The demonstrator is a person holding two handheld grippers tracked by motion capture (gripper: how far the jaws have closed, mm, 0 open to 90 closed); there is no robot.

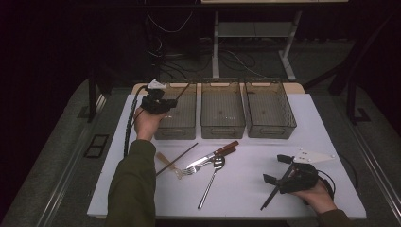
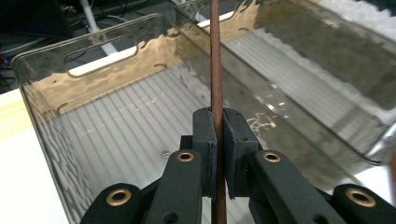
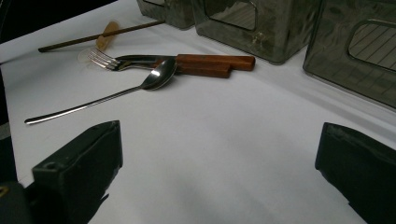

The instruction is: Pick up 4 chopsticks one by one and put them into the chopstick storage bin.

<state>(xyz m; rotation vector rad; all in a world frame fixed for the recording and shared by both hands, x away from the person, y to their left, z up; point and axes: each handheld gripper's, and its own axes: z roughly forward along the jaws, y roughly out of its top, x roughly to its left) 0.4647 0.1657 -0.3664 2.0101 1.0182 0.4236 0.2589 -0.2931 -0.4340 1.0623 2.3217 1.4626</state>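
The chopstick (image 2: 216, 60) is a thin dark-brown stick pinched in the left gripper (image 1: 156, 101). In the high view its long axis slants toward about 1 o'clock, its free end reaching up over the left bin (image 1: 177, 111) of three clear bins standing in a row at the far side of the table (image 1: 246, 189). In the left gripper view it runs straight up at 12 o'clock from between the fingers (image 2: 204, 140), above the bin's ribbed floor.

The left hand (image 1: 146, 124) is stretched forward from an olive sleeve, at the bin's near-left corner, with the gripper lifted over the bin's left edge. Its fingers are pressed together on the chopstick, a pad touching each side.

The right hand (image 1: 318, 195) rests low near the table's 5 o'clock corner, its right gripper (image 1: 276, 170) pointing toward 10 o'clock. Its fingers are spread wide apart with bare table between them.

A second chopstick (image 1: 176, 160), a fork (image 3: 100, 59), a spoon (image 3: 159, 77) and a wooden-handled knife (image 3: 215, 63) lie in a loose cluster mid-table.
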